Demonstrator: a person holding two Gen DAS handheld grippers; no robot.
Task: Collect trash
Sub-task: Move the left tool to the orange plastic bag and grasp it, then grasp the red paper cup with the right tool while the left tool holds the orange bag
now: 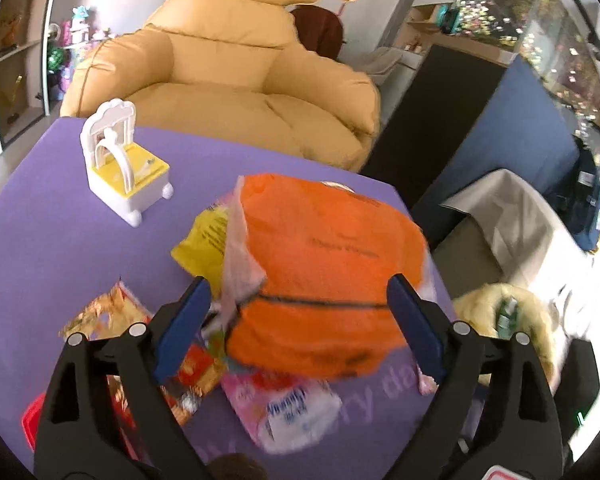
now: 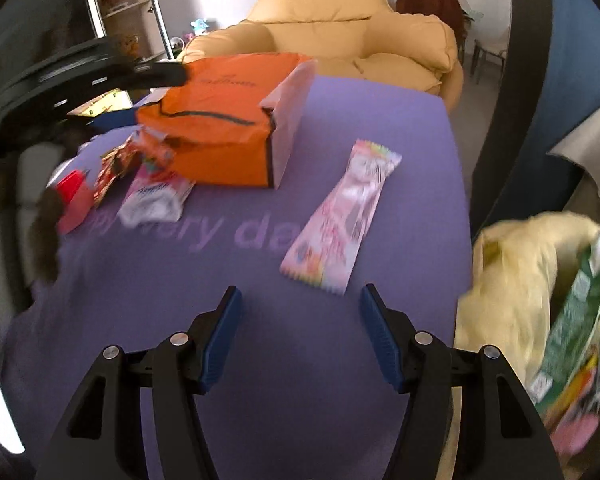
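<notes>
An orange paper bag (image 1: pixel 324 276) lies on the purple table (image 1: pixel 60 240). My left gripper (image 1: pixel 300 296) is open, its blue pads on either side of the bag's near end, not clamped. The bag also shows in the right wrist view (image 2: pixel 220 120). My right gripper (image 2: pixel 300 336) is open and empty above bare purple cloth. A pink candy wrapper (image 2: pixel 344 216) lies just ahead of it. More wrappers lie around the bag: yellow (image 1: pixel 204 240), gold and red (image 1: pixel 112 316), pink and white (image 1: pixel 288 408). A pale yellow trash bag (image 2: pixel 516 280) hangs off the table's right edge.
A white and yellow toy chair (image 1: pixel 124 164) stands at the table's far left. A tan armchair (image 1: pixel 236 76) sits behind the table. A red lid (image 2: pixel 74 196) lies at the left. A green carton (image 2: pixel 576 316) sticks out of the trash bag. A blue panel (image 1: pixel 520 136) stands to the right.
</notes>
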